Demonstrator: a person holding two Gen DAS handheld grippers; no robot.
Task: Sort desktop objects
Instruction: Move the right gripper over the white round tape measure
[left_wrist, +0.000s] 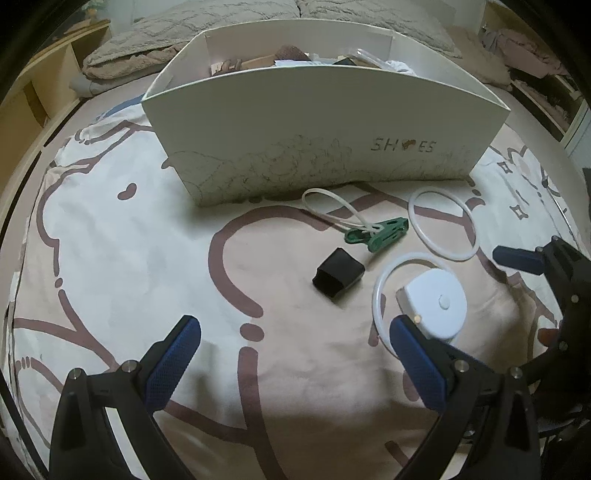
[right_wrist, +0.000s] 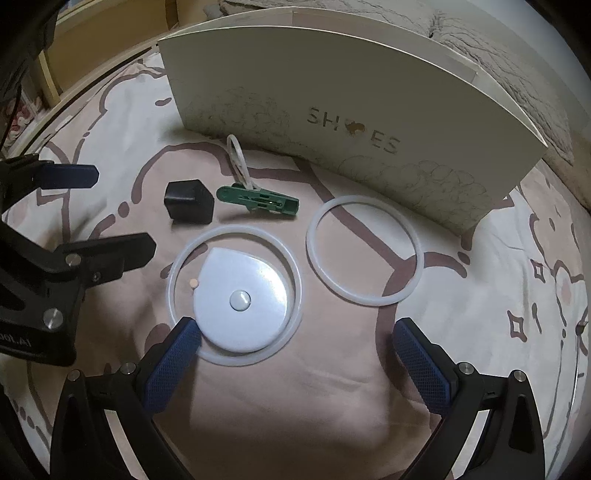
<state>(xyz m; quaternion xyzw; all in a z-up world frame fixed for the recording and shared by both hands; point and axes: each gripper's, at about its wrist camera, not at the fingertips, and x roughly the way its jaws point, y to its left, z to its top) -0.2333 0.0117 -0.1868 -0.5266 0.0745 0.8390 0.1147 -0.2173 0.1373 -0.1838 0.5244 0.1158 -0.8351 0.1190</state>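
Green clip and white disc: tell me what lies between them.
Between the green clip and the white disc runs only the far arc of the white ring encircling the disc, then bare bedspread. The right wrist view shows it best.

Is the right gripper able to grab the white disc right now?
Probably yes. The right gripper is open, and the white disc lies just ahead inside a ring, with nothing on top of it.
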